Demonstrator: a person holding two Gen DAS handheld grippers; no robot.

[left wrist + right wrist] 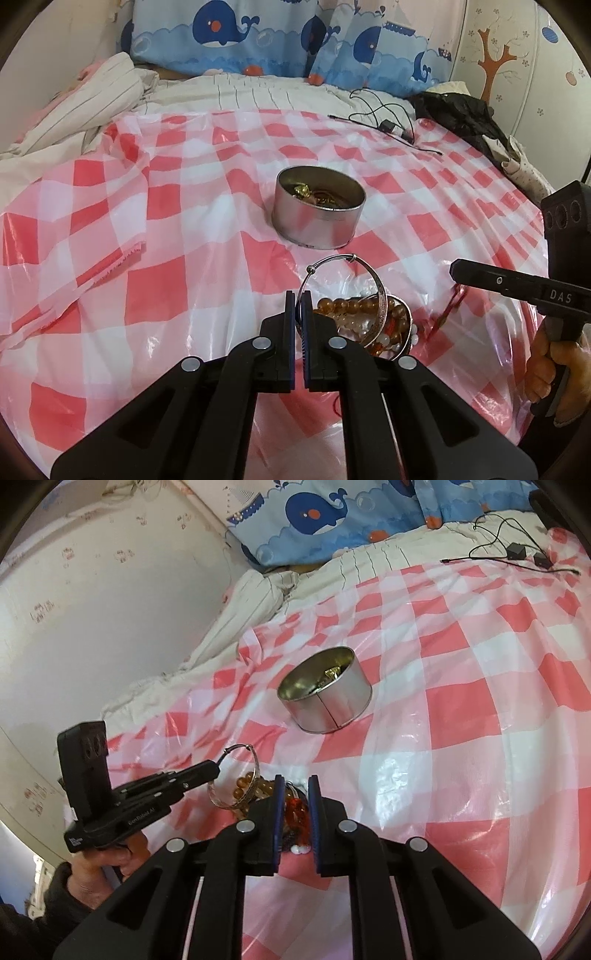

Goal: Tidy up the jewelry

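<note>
Left gripper pinches the silver bangle above the bead pile; right gripper, nearly closed, grips a red-beaded bracelet.

bed: covered by red-checked plastic sheet
tin: on sheet, beyond the fingers
bead jewelry pile: just beside left fingers
black cable: far edge

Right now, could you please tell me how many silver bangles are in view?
1. The silver bangle is pinched in the shut left gripper, above the bead pile, nearer than the tin. Others may be hidden there.
</note>
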